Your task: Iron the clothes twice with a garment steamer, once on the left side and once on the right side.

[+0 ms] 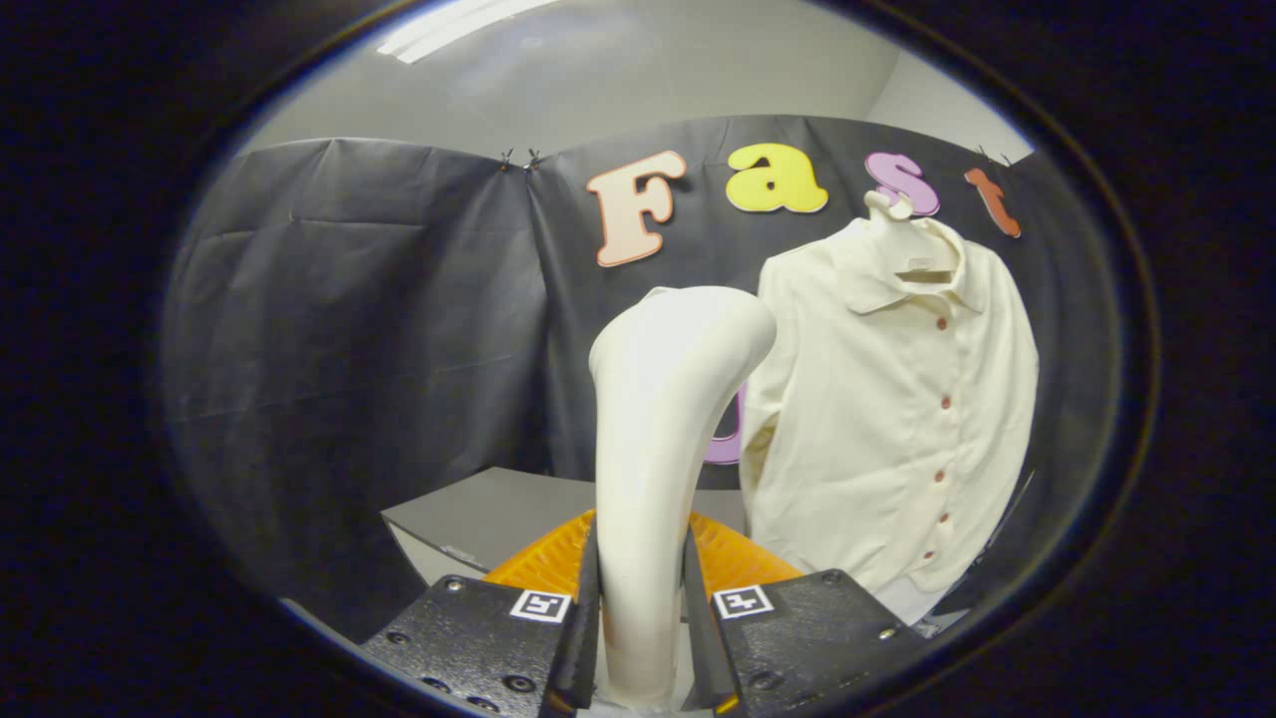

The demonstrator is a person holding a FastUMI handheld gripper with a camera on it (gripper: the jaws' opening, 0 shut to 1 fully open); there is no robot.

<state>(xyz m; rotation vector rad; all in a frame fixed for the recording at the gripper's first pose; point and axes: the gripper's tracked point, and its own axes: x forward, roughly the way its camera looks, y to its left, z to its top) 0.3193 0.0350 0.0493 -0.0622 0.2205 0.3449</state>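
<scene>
Steamer: I am holding the smooth cream-white plastic garment steamer (653, 449) by its handle. It is standing up tall between my fingers, and its top is bending over toward the shirt.

Fingers: My gripper (641, 638) is squeezing the steamer's handle. One finger is pressing on each side, so they are sitting close together with just the handle in the gap.

Steamer's head: It is sitting just beside the shirt's near sleeve edge. I cannot tell if it is touching the cloth or only sitting in front of it.

Shirt: The cream-white long-sleeved shirt with a collar (887, 419) is hanging up beyond my fingers, off to the right of the steamer. A row of small reddish-brown buttons (943, 402) is running down its front.

Hanger: A white plastic hanger hook (887, 207) is poking out above the collar.

Table: A flat grey tabletop (478, 519) is lying low behind the steamer, to the left of the shirt.

Wall: The black cloth wall (349, 329) is hanging behind everything, with creases running across it.

Ceiling: A long bright ceiling light (449, 25) is shining up above the wall.
</scene>
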